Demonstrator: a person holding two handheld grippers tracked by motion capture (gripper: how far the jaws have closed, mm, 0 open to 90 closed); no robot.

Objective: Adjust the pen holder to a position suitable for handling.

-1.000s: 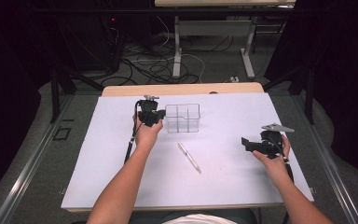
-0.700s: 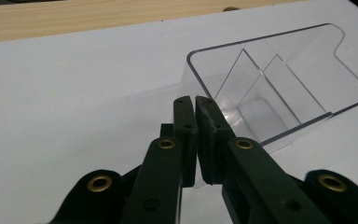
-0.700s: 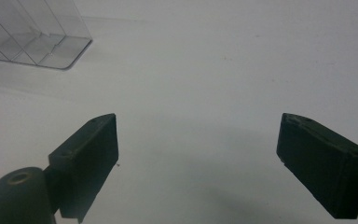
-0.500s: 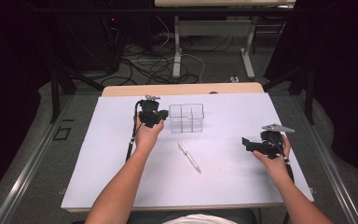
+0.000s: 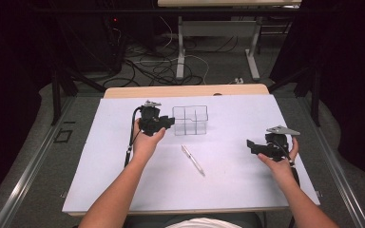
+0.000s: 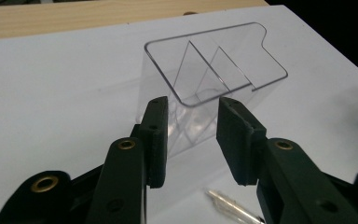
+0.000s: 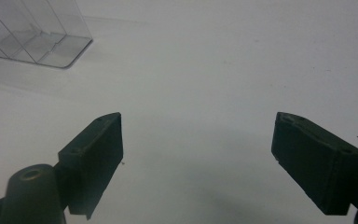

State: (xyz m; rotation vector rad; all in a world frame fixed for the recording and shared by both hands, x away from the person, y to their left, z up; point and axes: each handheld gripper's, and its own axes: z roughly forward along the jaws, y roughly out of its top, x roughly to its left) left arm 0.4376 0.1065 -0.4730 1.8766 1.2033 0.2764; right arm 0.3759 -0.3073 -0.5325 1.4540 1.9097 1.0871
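Note:
A clear plastic organizer box (image 5: 190, 119) with inner dividers stands on the white sheet, toward the back. My left gripper (image 5: 170, 121) is at the box's left side. In the left gripper view, the left gripper (image 6: 193, 121) has its jaws partly apart, flanking the near corner of the box (image 6: 214, 60); I cannot tell whether they touch it. A silver pen (image 5: 192, 160) lies in front of the box, and its tip (image 6: 228, 207) shows below the jaws. My right gripper (image 5: 249, 145) rests at the right of the sheet, wide open (image 7: 198, 149) over bare sheet, with the box (image 7: 32, 37) far off.
The white sheet (image 5: 123, 180) covers most of a wooden table, whose far edge (image 5: 185, 90) shows behind the box. Cables and table legs lie on the floor beyond. A cable trails from the left gripper along the forearm.
The box and the left gripper have shifted slightly to the right. The right gripper and the pen have stayed in place.

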